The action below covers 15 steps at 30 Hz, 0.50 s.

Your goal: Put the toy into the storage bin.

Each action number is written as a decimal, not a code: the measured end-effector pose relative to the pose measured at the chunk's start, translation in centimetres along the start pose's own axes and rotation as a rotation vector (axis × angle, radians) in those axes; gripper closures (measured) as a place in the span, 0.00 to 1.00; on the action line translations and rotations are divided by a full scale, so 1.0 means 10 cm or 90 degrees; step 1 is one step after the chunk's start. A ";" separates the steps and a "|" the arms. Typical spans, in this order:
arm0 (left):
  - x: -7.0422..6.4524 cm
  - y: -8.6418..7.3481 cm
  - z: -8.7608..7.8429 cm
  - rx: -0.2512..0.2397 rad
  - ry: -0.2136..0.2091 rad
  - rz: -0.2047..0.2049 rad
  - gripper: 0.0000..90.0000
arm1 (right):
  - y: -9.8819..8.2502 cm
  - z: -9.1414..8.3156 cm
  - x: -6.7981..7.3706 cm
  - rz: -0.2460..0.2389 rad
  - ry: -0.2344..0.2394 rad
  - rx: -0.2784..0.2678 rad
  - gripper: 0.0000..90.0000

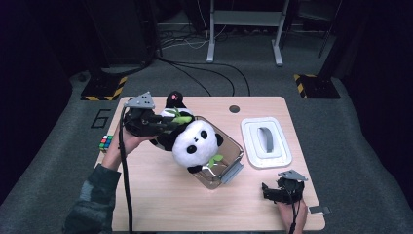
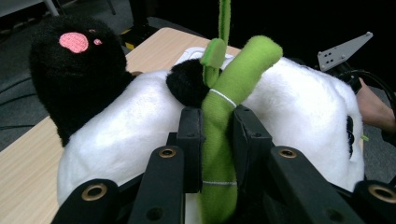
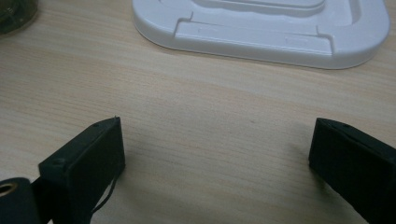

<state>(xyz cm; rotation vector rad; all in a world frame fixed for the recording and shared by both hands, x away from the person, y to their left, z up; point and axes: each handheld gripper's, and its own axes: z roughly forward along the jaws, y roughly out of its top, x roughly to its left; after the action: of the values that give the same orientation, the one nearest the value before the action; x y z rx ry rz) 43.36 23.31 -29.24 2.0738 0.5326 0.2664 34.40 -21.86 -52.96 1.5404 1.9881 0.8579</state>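
Panda plush (image 1: 192,141), soft, light and easily squashed by the look of it, lies tilted across the rim of the clear container (image 1: 237,152), part in and part hanging over the side away from the white lid (image 1: 266,142). Left gripper (image 2: 218,140) has its jaws clamped on the green felt bamboo stalk (image 2: 219,130) sewn to the plush, a thin limp hold likely to let the body swing; the belly would give firmer purchase. Right gripper (image 3: 215,154) rests on the tabletop (image 3: 196,107) just beside the lid, jaws wide apart and empty.

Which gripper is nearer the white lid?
Right. The right gripper rests on the table just below the white lid; the left gripper sits across the table, clamping the panda's bamboo.
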 end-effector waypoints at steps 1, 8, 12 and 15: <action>0.00 0.01 0.02 0.001 -0.004 0.000 0.83 | 0.00 0.00 0.00 0.000 0.000 0.000 0.03; 0.04 0.04 0.14 0.002 -0.030 -0.003 0.83 | 0.00 0.00 0.00 0.000 0.000 0.000 0.03; 0.06 0.06 0.21 0.004 -0.038 -0.004 0.83 | 0.00 0.00 0.00 0.000 0.000 0.000 0.03; 0.08 0.08 0.28 0.006 -0.041 0.001 0.83 | 0.00 0.00 0.00 0.000 0.000 0.000 0.03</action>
<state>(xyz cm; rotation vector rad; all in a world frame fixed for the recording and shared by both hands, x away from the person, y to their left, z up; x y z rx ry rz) 45.32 21.25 -30.07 2.0846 0.4939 0.1969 34.40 -21.86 -52.96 1.5404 1.9888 0.8578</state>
